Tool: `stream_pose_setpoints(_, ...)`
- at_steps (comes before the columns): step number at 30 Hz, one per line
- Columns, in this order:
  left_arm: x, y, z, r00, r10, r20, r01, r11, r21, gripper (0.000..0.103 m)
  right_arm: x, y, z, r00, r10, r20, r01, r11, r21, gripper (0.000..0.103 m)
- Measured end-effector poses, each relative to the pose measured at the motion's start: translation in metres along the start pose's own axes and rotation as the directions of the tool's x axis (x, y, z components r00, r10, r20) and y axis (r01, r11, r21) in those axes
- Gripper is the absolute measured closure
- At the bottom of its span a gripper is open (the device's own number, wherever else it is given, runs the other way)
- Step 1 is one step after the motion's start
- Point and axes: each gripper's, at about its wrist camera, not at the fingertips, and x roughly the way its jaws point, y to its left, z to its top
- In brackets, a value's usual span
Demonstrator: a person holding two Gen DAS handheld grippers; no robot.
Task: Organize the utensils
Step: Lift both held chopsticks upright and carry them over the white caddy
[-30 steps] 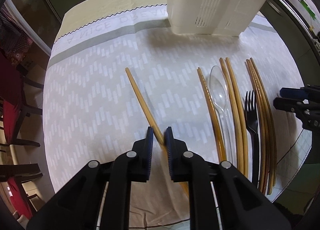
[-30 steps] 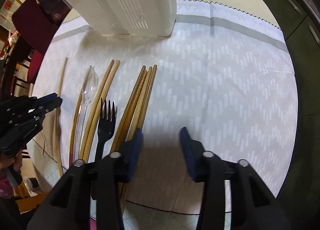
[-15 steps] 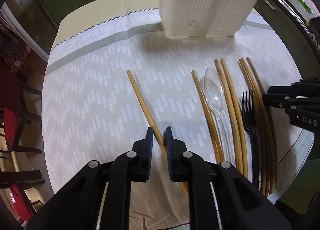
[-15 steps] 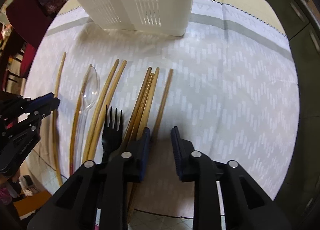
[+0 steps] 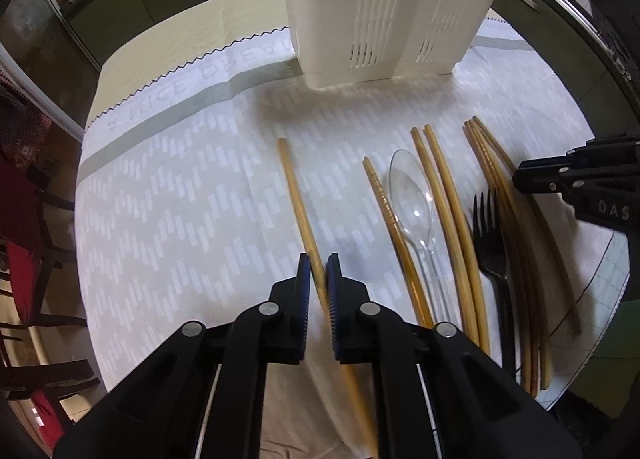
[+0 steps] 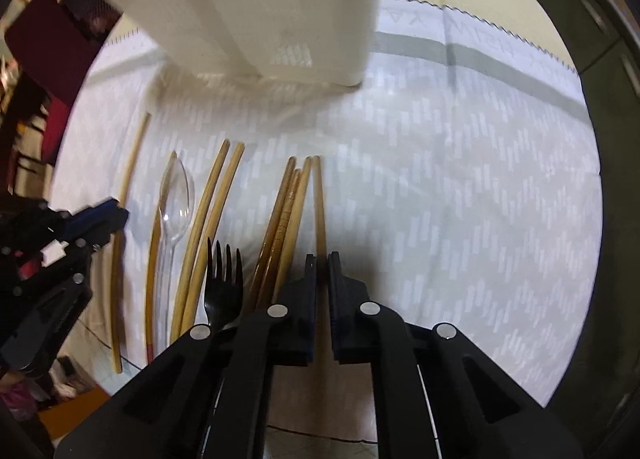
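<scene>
Two claws we see, left gripper [image 5: 318, 275] pinching lone chopstick [image 5: 298, 203], right gripper [image 6: 322, 273] just closed on outer chopstick [image 6: 319, 203], cloth [image 6: 460, 199] bare to its right, rack [image 5: 384, 7] top cut off.

Left gripper [image 5: 318, 273] points steeply down at the table, jaws nearly together, pads clamped on a single chopstick [image 5: 298, 203]. Right gripper [image 6: 322, 273] points straight down, jaws have just been closing and now pinch the rightmost chopstick [image 6: 319, 203] between the pads. Each gripper shows at the edge of the other's view, near but apart. No hands visible.
</scene>
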Motion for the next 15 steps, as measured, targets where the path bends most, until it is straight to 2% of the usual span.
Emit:
stream_pose_setpoints(5, -0.013, 0.007, 0.0, 0.999, -0.033, 0.044, 0.034, 0.999, -0.019, 0.097, -0.027, -0.009, -0.008, 0.992, 0.061, 0.108, -0.062, 0.998, 0.007, 0.097)
stream_pose_setpoints(8, -0.035, 0.013, 0.0, 0.993, -0.054, 0.103, 0.058, 0.998, -0.039, 0.097, -0.052, -0.009, -0.017, 0.974, 0.107, 0.202, -0.109, 0.994, 0.0, 0.097)
stream_pose_setpoints(11, -0.061, 0.015, -0.002, 0.984, -0.064, 0.168, 0.072, 0.996, -0.046, 0.097, -0.077, -0.012, -0.034, 0.942, 0.153, 0.297, -0.155, 0.988, -0.015, 0.097)
stream_pose_setpoints(15, -0.102, 0.017, -0.005, 0.96, -0.078, 0.269, 0.093, 0.995, -0.044, 0.097, -0.114, -0.036, -0.057, 0.898, 0.191, 0.397, -0.194, 0.981, -0.033, 0.097)
